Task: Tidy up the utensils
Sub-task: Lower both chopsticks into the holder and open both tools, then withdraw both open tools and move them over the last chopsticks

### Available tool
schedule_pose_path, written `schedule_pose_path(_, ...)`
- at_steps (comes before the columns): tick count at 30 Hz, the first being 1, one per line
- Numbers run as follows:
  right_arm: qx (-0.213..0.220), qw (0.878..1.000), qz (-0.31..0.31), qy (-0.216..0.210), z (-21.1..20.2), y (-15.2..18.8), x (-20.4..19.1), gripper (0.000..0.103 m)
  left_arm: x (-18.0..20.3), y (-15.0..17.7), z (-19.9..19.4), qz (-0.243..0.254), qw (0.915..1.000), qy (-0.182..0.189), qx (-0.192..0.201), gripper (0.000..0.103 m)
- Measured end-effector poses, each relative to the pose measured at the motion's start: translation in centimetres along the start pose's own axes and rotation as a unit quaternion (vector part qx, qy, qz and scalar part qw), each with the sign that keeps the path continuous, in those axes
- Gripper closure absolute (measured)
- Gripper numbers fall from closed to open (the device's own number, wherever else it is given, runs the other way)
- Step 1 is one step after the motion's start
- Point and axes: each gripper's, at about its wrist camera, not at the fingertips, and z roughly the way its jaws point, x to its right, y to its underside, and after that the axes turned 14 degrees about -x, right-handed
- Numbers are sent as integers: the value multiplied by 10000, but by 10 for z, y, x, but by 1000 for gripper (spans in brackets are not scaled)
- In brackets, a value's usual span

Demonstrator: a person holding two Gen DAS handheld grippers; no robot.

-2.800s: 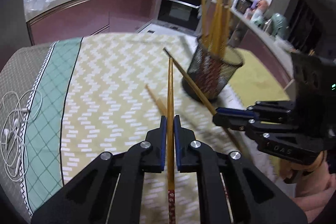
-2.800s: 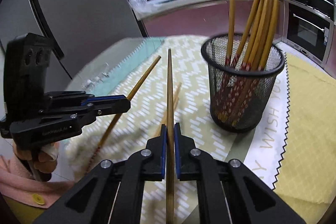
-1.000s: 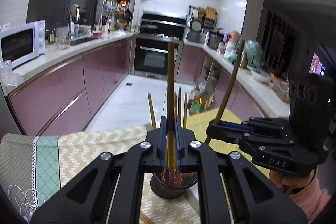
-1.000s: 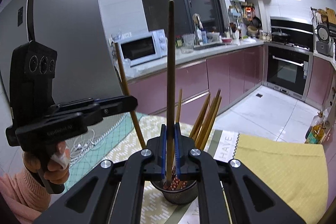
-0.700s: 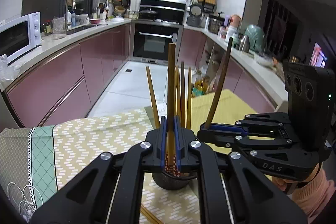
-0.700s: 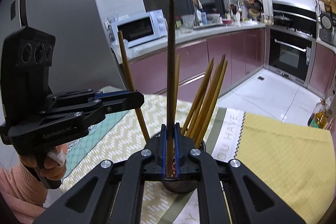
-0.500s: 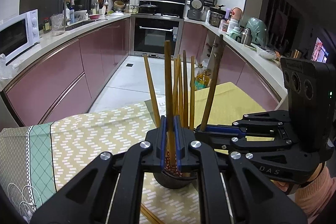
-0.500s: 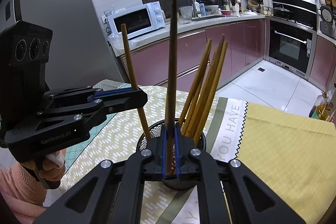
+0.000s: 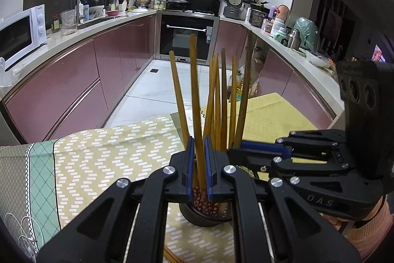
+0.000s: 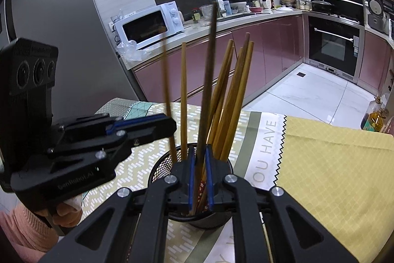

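Both claws have come down since a second ago, so the two chopsticks we carry now reach into the mesh holder point(image 9: 197, 216). Our left gripper point(image 9: 198, 164) stays narrow around the pale chopstick point(image 9: 195, 90). The holder stands mid-table, where the zigzag cloth point(image 9: 110, 152) meets the yellow cloth point(image 10: 332, 164), away from the edges, with other chopsticks already in it. Our right gripper point(image 10: 199, 171) is opening its jaws, and the dark chopstick point(image 10: 209, 61) leans loosely between them.
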Motion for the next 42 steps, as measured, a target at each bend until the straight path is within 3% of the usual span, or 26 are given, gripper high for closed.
schedule_pose_path(5, 48, 10000, 28, 25, -4, 1, 0, 93, -5, 9, 2, -126, 9999, 84, 19, 92)
schedule_pose_path(7, 70, 10000, 30, 21, -5, 2, 1, 91, -6, 15, 0, -154, 9998, 79, 76, 87)
schedule_pose_path(11, 171, 9999, 12, -22, -10, 10, -2, 78, -11, 26, -7, -191, 9996, 30, 185, 74)
schedule_pose_path(13, 226, 9997, -13, -65, -13, 14, -5, 74, -12, 35, -13, -187, 9994, -47, 282, 65)
schedule_pose_path(17, 385, 9992, -106, -89, -23, 27, -14, 56, -10, 52, -28, -192, 9982, -314, 476, 44)
schedule_pose_path(23, 583, 9979, -243, -123, -36, 46, -24, 44, -6, 80, -50, -210, 9941, -792, 708, 22)
schedule_pose_path(25, 607, 9977, -269, -122, -37, 54, -27, 40, -6, 88, -57, -303, 9926, -904, 750, 9)
schedule_pose_path(32, 292, 9985, -353, -299, -22, 80, -39, 30, -18, 118, -71, -657, 9885, -1166, 709, 5)
schedule_pose_path(39, -450, 9966, -641, -255, 16, 99, -61, 30, -40, 142, -72, -935, 9850, -1368, 486, 5)
schedule_pose_path(42, -713, 9941, -803, -136, 32, 107, -73, 36, -44, 150, -68, -1001, 9849, -1367, 364, 5)
